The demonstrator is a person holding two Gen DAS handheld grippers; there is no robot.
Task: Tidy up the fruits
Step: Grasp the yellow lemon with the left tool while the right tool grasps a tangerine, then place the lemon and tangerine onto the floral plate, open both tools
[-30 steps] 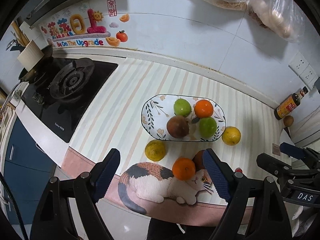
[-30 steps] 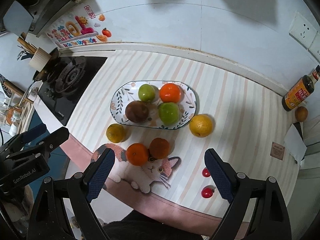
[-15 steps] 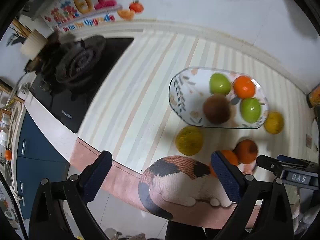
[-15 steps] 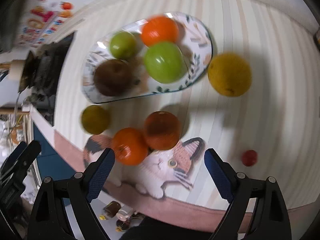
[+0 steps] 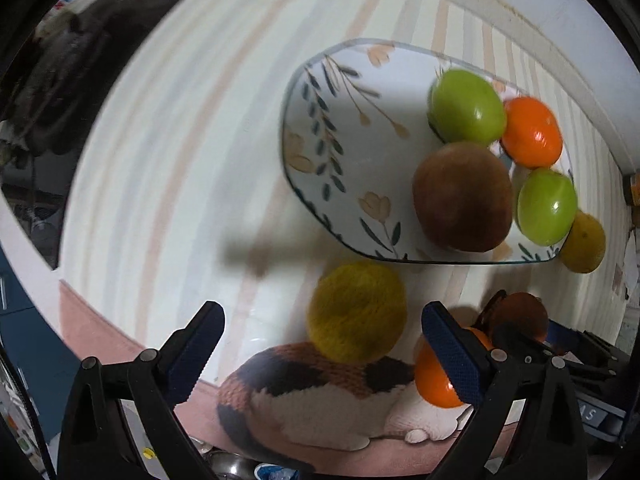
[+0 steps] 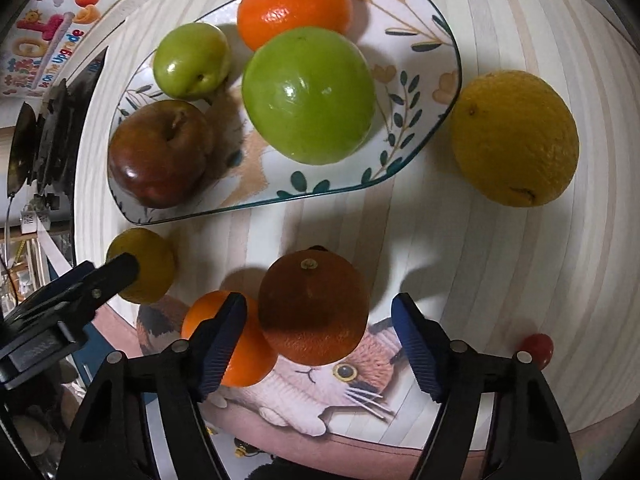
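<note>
A floral oval plate (image 5: 340,168) (image 6: 416,32) holds two green fruits (image 6: 308,96), an orange (image 6: 294,2) and a dark red apple (image 6: 160,152). My left gripper (image 5: 320,344) is open, its jaws on either side of a yellow-green citrus (image 5: 356,312) on the mat. My right gripper (image 6: 320,340) is open around a dark orange fruit (image 6: 314,308); its jaws are apart from the fruit. A bright orange (image 6: 228,340) lies just left of that. A yellow lemon (image 6: 516,138) sits right of the plate.
A striped mat with a cat picture (image 6: 340,372) covers the counter. A gas stove (image 5: 60,80) is at the left. A small red fruit (image 6: 538,350) lies at the right. The counter's front edge is just below both grippers.
Both grippers have dropped close to the counter. The left one now brackets the yellow-green citrus, the right one the dark orange fruit. No fruit has moved.
</note>
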